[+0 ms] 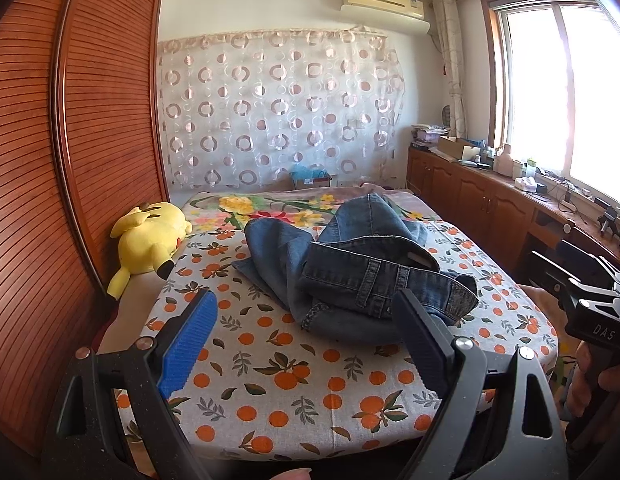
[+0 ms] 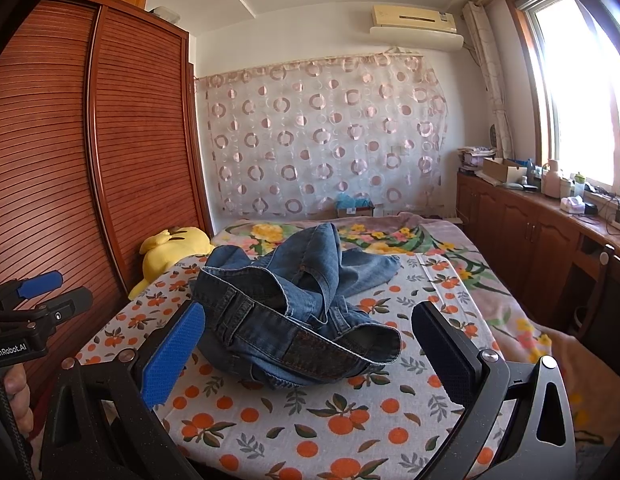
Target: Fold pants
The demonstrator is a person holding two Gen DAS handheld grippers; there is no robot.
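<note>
I am holding my left gripper [image 1: 305,344] over the near edge of the bed [image 1: 293,408], its fingers spread wide and gripping nothing. My right gripper [image 2: 310,354] is hovering alongside, equally spread and empty. The jeans [image 1: 350,272] are lying in a crumpled heap on the orange-printed sheet just beyond both grippers, waistband nearest me, legs bunched toward the far side. A yellow plush toy [image 1: 149,240] is lying at the bed's left edge, beside the wooden wardrobe [image 1: 69,140].

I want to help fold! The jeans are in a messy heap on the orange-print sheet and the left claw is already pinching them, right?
Not quite. The jeans are heaped on the orange-print sheet, but the left claw is open and holds nothing, as the left wrist view shows.
</note>
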